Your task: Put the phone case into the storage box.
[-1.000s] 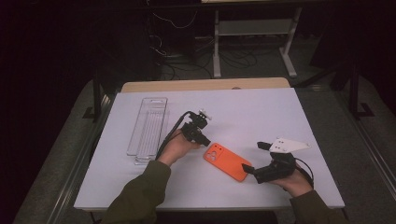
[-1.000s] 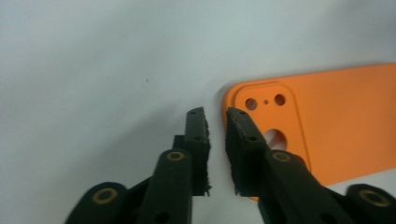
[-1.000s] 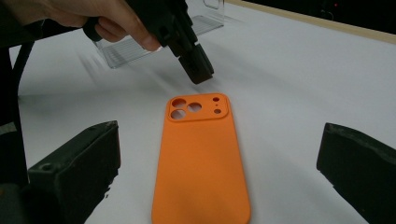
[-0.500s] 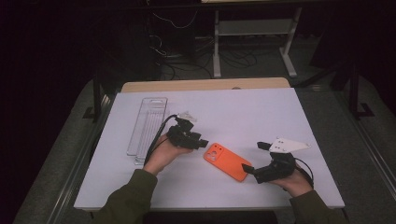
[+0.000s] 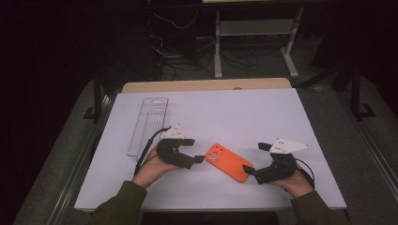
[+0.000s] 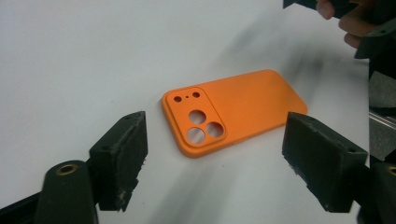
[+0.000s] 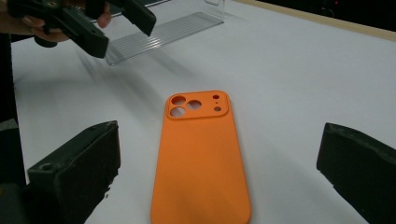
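Observation:
An orange phone case (image 5: pixel 229 161) lies flat, back up, on the white table (image 5: pixel 244 112), camera holes toward the left. My left gripper (image 5: pixel 193 151) hovers just left of that end. Its jaws have just been opening and stand wide with nothing between them. In the left gripper view the case (image 6: pixel 243 107) lies ahead of the open left gripper (image 6: pixel 215 115). My right gripper (image 5: pixel 256 158) is open at the case's right end. In the right gripper view the case (image 7: pixel 201 172) runs between the right gripper's (image 7: pixel 218 127) spread pads, touching neither.
A clear ribbed plastic tray (image 5: pixel 149 124) lies lengthwise at the left of the table, behind the left hand, and also appears as the tray (image 7: pixel 163 30) in the right gripper view. A wooden strip (image 5: pixel 206 85) edges the table's far side. Dark floor with cables lies beyond.
The left gripper has drawn back from the case's camera end, leftward and toward the person, and its jaws have opened. The case and the right gripper have stayed put.

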`<state>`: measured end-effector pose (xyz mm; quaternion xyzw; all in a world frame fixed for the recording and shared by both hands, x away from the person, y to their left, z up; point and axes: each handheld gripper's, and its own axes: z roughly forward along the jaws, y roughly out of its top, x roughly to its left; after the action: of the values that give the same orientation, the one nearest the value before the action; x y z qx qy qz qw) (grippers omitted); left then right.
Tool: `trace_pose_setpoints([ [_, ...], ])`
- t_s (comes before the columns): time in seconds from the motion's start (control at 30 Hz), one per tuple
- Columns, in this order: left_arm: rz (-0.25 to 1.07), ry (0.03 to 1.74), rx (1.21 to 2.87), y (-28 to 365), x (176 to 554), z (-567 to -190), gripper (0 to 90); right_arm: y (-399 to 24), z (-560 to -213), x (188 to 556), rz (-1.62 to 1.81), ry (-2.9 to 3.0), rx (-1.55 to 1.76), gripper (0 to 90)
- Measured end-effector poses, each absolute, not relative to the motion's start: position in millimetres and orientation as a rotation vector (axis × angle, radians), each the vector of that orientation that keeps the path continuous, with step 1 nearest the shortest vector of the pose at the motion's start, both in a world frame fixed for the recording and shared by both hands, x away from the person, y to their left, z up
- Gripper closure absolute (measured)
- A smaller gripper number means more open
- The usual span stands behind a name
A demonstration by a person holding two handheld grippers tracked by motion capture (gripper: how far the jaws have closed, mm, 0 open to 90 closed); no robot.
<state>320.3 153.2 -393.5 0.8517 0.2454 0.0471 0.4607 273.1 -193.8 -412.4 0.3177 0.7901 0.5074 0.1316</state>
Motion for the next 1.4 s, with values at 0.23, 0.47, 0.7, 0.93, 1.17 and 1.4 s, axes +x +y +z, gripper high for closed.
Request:
trace_pose_setpoints([
  [0.23, 0.12, 0.586, 2.096, 155.3, 307.4, -403.2, 7.5, -193.1, -412.8, 273.1, 1.468, 2.297, 0.922, 0.0],
  [0.47, 0.13, 0.581, 2.114, 157.4, 303.6, -412.0, 0.0, -193.8, -412.8, 273.6, 1.467, 2.288, 0.917, 0.0],
  [0.7, 0.158, 0.57, 2.094, 157.6, 298.5, -411.8, 0.0, -193.4, -413.0, 273.7, 1.463, 2.293, 0.922, 0.0],
  [0.93, 0.191, 0.579, 2.088, 160.9, 300.4, -411.5, 0.0, -193.5, -411.9, 274.9, 1.46, 2.292, 0.921, 0.0],
  [1.17, 0.182, 0.602, 2.05, 163.9, 300.2, -409.0, 0.0, -193.9, -409.5, 276.9, 1.454, 2.293, 0.918, 0.0],
  [1.4, 0.197, 0.59, 2.046, 164.9, 299.5, -407.8, 0.0, -192.5, -405.2, 280.3, 1.441, 2.303, 0.917, 0.0],
])
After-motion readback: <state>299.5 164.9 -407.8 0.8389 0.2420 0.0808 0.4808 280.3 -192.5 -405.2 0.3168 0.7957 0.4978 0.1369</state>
